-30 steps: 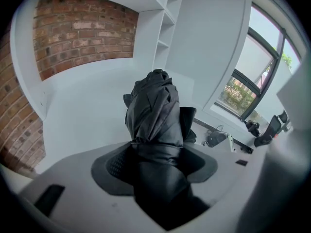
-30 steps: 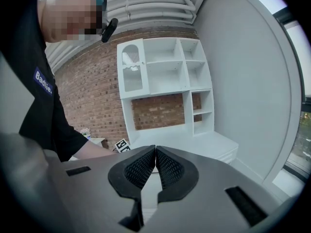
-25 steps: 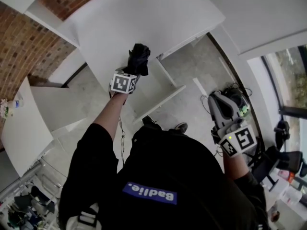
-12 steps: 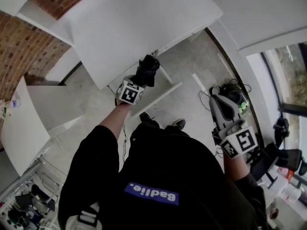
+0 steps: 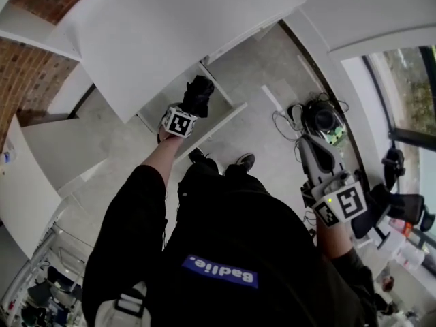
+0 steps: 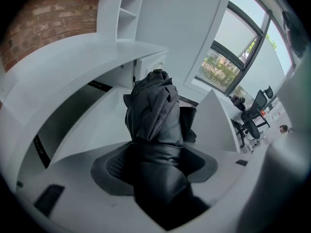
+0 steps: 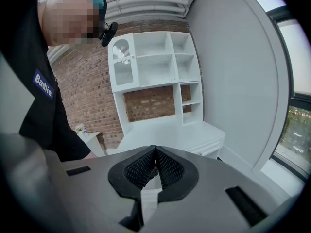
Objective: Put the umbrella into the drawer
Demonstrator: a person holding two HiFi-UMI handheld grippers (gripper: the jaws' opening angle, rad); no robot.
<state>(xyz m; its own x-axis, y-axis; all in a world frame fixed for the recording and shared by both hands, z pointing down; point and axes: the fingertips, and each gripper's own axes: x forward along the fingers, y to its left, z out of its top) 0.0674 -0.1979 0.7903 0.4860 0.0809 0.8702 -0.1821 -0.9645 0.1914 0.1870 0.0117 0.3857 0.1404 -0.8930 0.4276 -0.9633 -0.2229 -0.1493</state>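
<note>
Grey concrete floor and white furniture fill a workroom seen from overhead, where a person in a black shirt stands with a two-jaw gripper in each hand. Closest to the body, the right gripper is held out at the person's right side, well apart from the furniture. Its own view shows the right gripper with its ribbed black pads pressed together and nothing between them. Just past it on the floor lies a black device trailing cables. The person's shoes show below the shirt's hem. Ahead of them, at the end of a bare forearm, the left gripper points steeply down. The left gripper view shows the left gripper clamped on a folded black umbrella, whose bundled fabric sticks out well beyond the jaws. From the head view the umbrella hangs over the open drawer, between the drawer's front panel and the edge of the white desk it slides out from; whether the fabric touches the drawer's floor cannot be told. Farther off, a brick wall runs behind the desk, a white shelf unit stands against it in the right gripper view, and a tall window with a black office chair near it closes the far side of the room.
</note>
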